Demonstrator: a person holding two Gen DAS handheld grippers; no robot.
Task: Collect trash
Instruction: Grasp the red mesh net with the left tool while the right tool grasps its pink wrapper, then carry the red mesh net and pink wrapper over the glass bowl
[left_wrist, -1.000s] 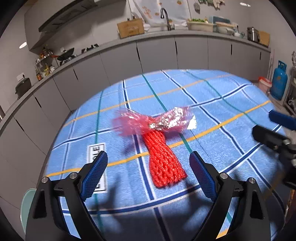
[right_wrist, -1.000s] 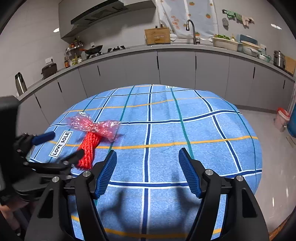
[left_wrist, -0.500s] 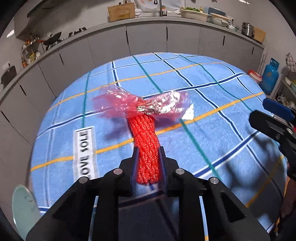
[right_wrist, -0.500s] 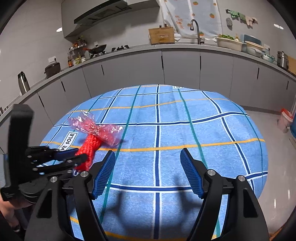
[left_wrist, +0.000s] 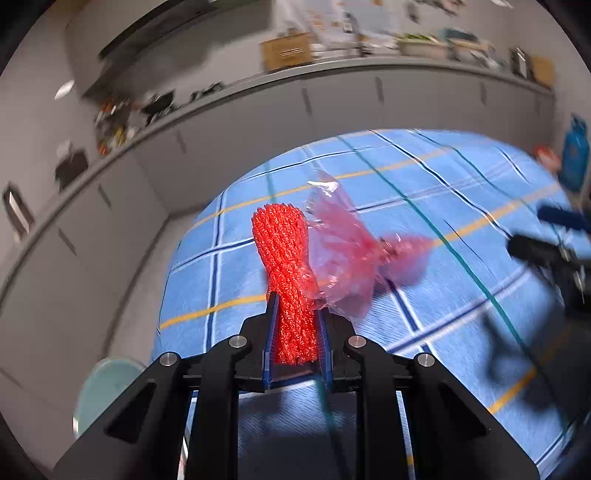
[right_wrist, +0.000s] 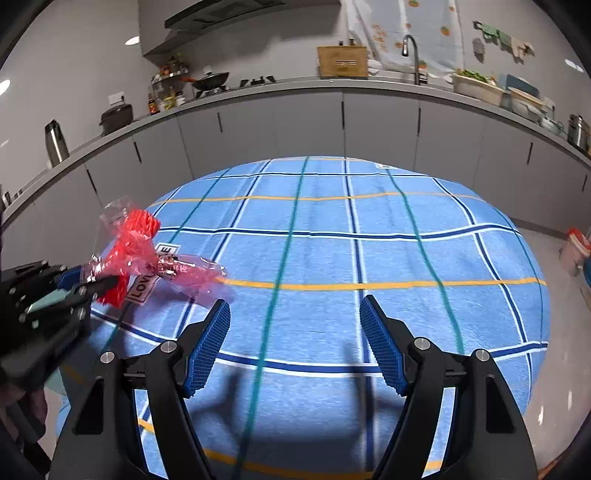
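The left tongs (left_wrist: 295, 332) are clamped tight on the lower end of a red mesh net (left_wrist: 286, 266), their blue pads pressing it from both sides. The net stands up out of the grip, lifted clear of the blue checked cloth (left_wrist: 443, 206) that covers the desk. A crumpled pink plastic wrapper (left_wrist: 343, 254) clings to the net's right side and trails off toward the cloth, blurred at its far end. Seen from the right wrist, the same bundle (right_wrist: 127, 245) hangs at the left edge of the desk, over a label on the cloth, with the wrapper (right_wrist: 192, 273) fanned out beside it. The right tongs (right_wrist: 295, 332) stand wide apart with nothing between them, hovering over the near middle of the cloth (right_wrist: 332, 258). A grey kitchen counter (right_wrist: 332, 83) with a faucet (right_wrist: 412, 55) and a cardboard box (right_wrist: 341, 61) runs along the wall behind.
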